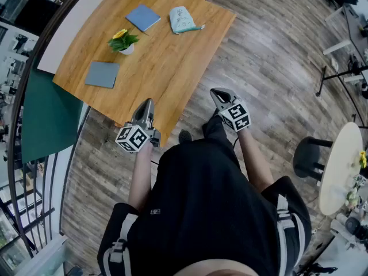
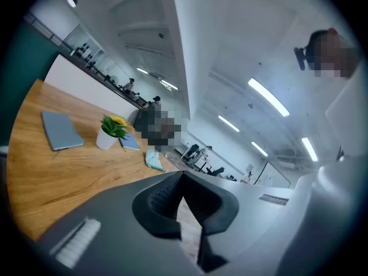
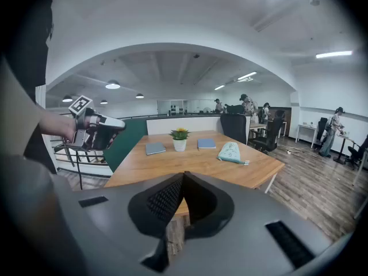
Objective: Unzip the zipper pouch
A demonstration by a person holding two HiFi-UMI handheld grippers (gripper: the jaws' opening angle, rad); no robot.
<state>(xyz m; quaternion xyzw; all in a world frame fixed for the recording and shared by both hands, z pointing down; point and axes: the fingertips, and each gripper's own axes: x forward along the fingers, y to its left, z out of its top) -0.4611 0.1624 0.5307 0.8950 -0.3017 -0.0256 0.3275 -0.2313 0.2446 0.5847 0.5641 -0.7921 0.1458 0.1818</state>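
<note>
1. Seen from the head camera, looking steeply down, a person in dark clothing stands at the near corner of a wooden table with a gripper in each hand. The torso fills the bottom of the frame, and the person's head is out of frame.
2. The left gripper is held over the table's near edge. Its own view shows the jaws pressed together tip to tip with nothing between them.
3. The right gripper is held just off the table's right edge, above the wood floor. Its jaws are also closed and empty.
4. The zipper pouch, pale mint green, lies flat near the table's far right corner, well apart from both grippers. It is too small to tell whether the zipper is open or closed.
5. A small potted plant with a yellow flower stands between two blue-grey notebooks, a far one beside the pouch and a near one.
6. In the left gripper view the pouch is only a small sliver just above the gripper's body.
7. At the right edge of the head view a round white table is cut off by the frame.
</note>
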